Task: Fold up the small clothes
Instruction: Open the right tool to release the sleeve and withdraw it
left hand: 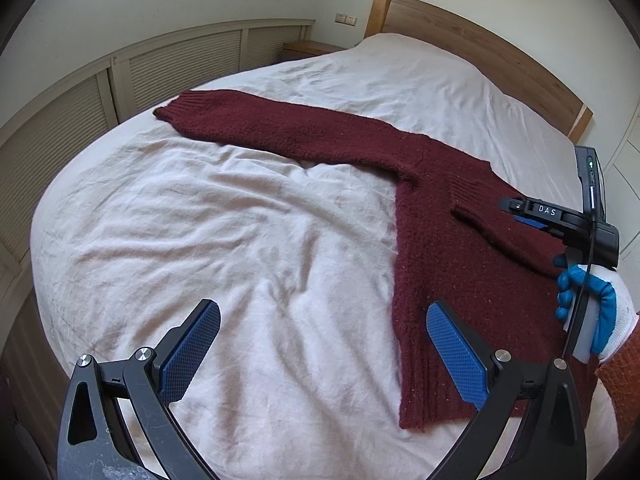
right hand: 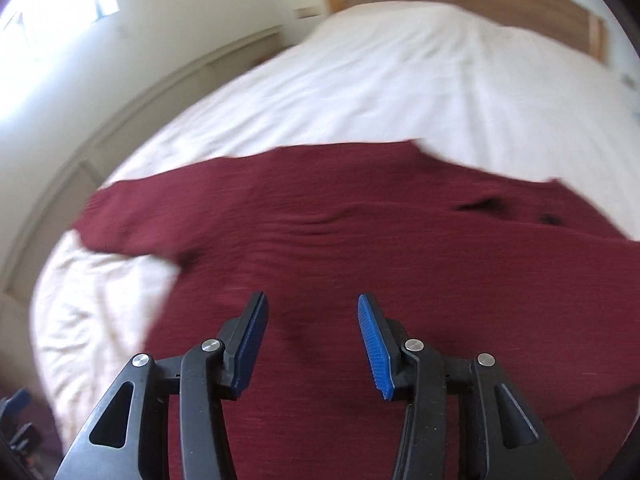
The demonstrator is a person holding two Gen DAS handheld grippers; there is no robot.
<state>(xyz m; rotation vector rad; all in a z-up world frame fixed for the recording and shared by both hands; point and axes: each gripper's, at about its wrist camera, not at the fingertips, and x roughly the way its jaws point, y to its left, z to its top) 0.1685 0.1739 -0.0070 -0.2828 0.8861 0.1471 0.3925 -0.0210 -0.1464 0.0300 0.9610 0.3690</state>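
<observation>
Two grippers with jaws apart and empty above a sweater on a bed
The left gripper [left hand: 322, 354] has its jaws spread wide, the left blue pad [left hand: 190, 354] over bare sheet [left hand: 240, 240] and the right one over the sweater's hem edge; the right gripper [right hand: 312, 346] holds a narrower gap, nothing between the pads, hovering over the sweater [left hand: 460, 264] body, though that view is blurred. The dark red knit lies flat on the bed, one sleeve [left hand: 280, 128] stretched straight out across the sheet toward the far left, the other sleeve folded in over the chest. A gloved hand [left hand: 592, 308], blue and white, grips the right tool at the sweater's right edge. Beyond stand a wooden headboard [left hand: 480, 44] and slatted wall panels [left hand: 180, 68]
</observation>
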